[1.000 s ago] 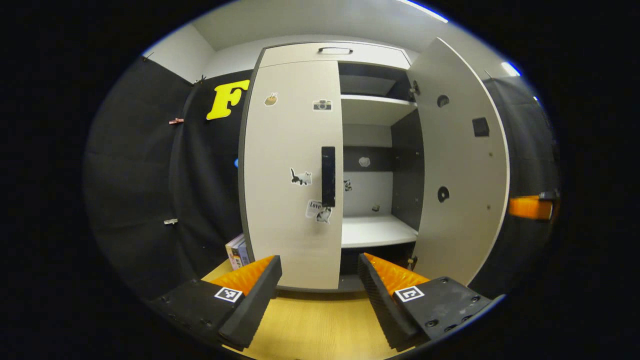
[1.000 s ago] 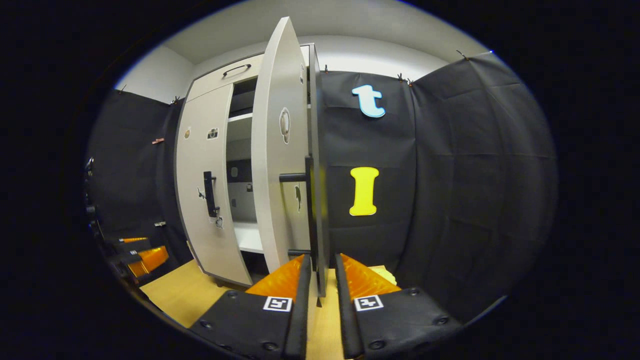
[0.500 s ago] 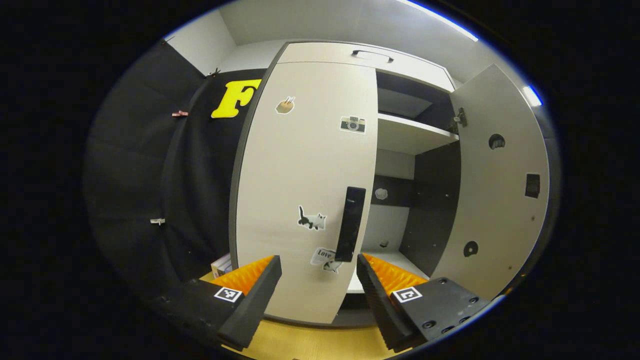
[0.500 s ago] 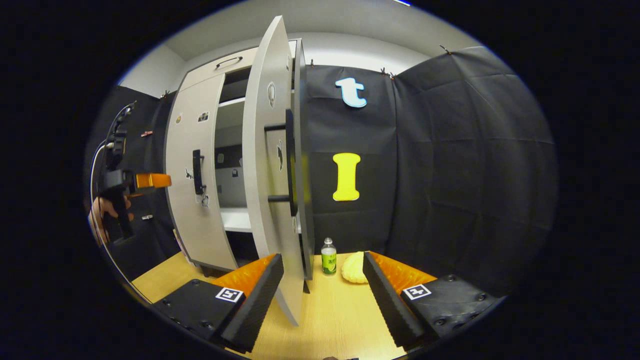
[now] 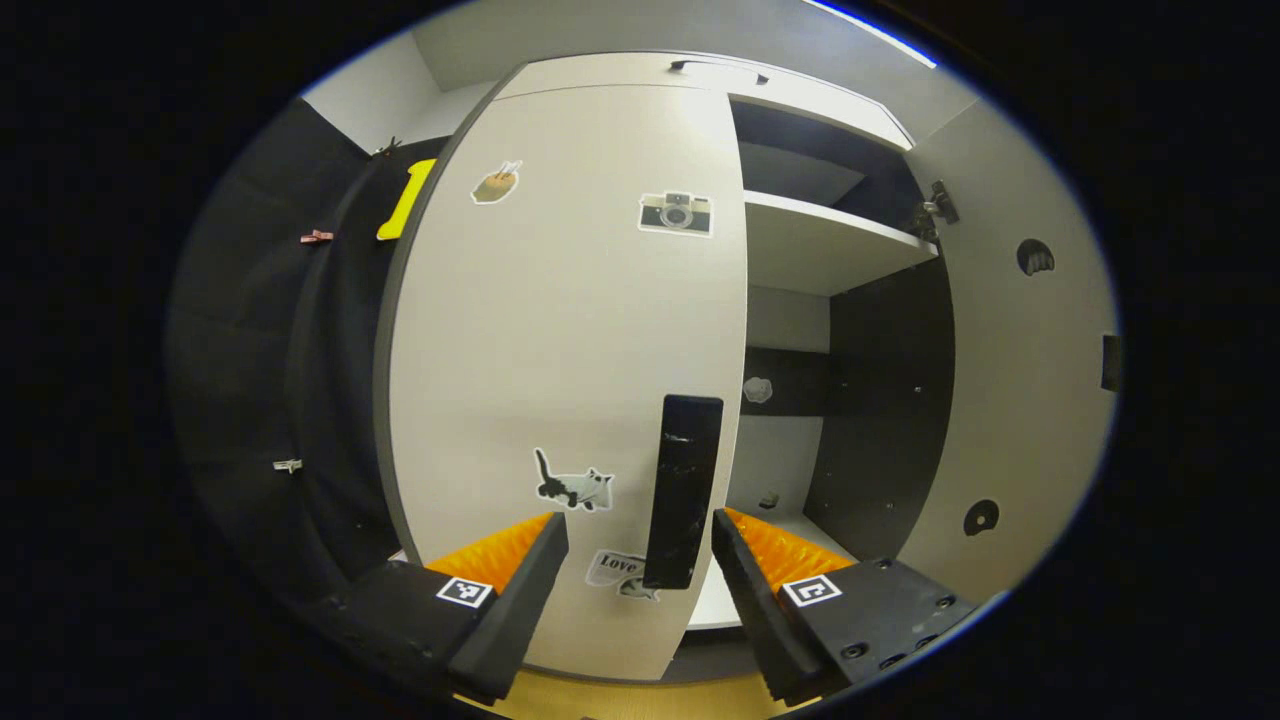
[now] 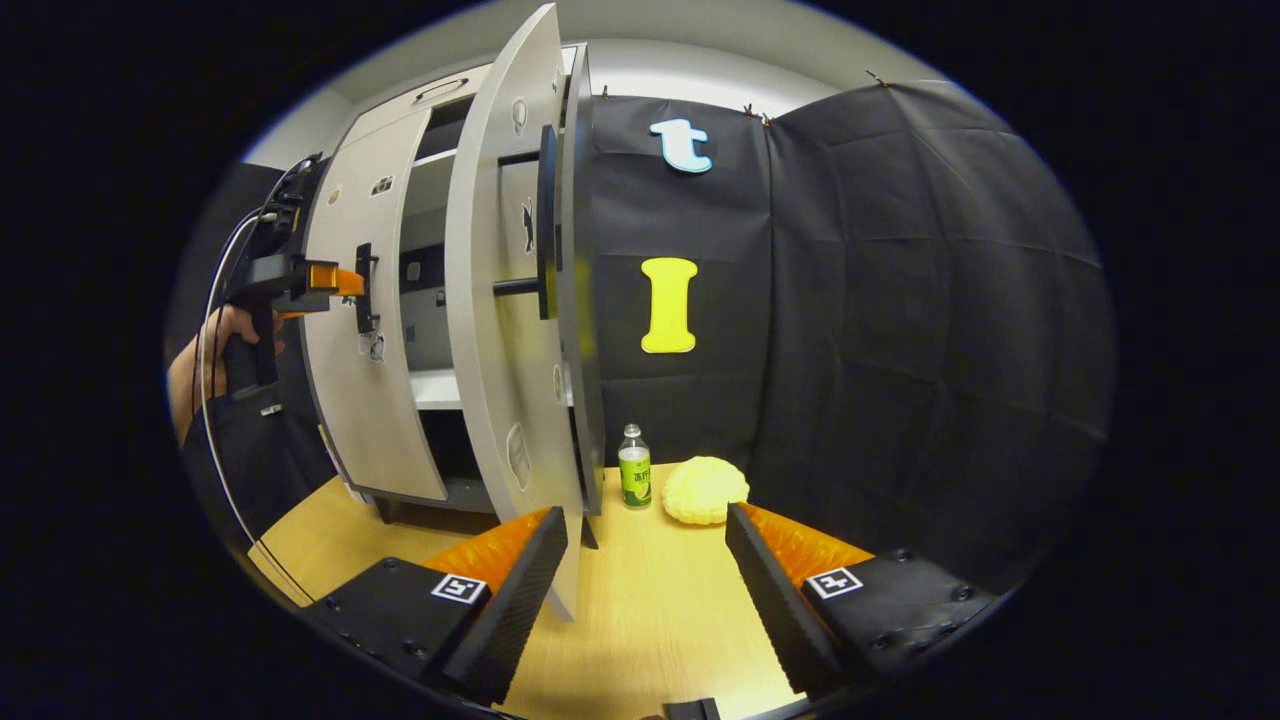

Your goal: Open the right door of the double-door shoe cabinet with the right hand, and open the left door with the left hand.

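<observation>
Left claw (image 5: 640, 560) spread wide, straddling door handle (image 5: 683, 505)

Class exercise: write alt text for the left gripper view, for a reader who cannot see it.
The open left gripper brackets the black handle of the closed, stickered left door, not yet gripping. Beside it, the right door stands open, showing shelves.

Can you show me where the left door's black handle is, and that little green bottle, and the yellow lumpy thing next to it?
Left door handle (image 5: 683, 490), left gripper view: middle of the black bar.
Green bottle (image 6: 634, 482), right gripper view: on its label.
Yellow lumpy thing (image 6: 705, 490), right gripper view: middle of its top.
</observation>
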Available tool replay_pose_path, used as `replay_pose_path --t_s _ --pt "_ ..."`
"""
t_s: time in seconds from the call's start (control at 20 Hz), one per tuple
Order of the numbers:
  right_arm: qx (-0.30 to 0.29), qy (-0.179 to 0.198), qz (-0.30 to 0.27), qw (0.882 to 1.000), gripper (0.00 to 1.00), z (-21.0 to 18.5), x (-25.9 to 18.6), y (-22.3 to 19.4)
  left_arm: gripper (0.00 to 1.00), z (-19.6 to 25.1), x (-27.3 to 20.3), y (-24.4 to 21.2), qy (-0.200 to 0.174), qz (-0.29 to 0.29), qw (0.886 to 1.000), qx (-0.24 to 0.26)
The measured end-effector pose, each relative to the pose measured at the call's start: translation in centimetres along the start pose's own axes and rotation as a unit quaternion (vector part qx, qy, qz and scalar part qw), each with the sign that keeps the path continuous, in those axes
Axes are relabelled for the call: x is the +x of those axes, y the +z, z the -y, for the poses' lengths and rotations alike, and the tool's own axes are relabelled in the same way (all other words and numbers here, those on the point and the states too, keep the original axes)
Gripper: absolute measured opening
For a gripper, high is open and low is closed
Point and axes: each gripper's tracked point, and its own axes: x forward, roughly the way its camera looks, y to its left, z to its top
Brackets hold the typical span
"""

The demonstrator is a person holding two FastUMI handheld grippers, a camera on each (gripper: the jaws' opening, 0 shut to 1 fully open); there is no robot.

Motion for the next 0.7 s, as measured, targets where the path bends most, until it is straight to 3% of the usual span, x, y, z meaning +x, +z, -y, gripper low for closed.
replay_pose_path --t_s 0.25,0.5,0.6,0.7 --pt "-0.006 0.016 -0.013 1.0 0.99 -1.1 0.2 -1.5 0.77 1.3 2.6 -1.0 -0.006 -0.018 1.0 -0.015" --pt "0.02 0.031 -0.033 0.999 0.99 -1.9 0.2 -2.4 0.43 1.4 3.4 -1.0 0.013 -0.029 0.999 -0.033" --pt "0.01 0.034 -0.03 0.999 0.99 -2.0 0.3 -2.4 0.4 1.4 3.3 -1.0 0.013 -0.027 0.999 -0.041" --pt "0.003 0.04 -0.025 0.999 0.99 -2.2 0.6 -2.2 0.36 1.4 3.3 -1.0 0.015 -0.021 1.0 -0.01"
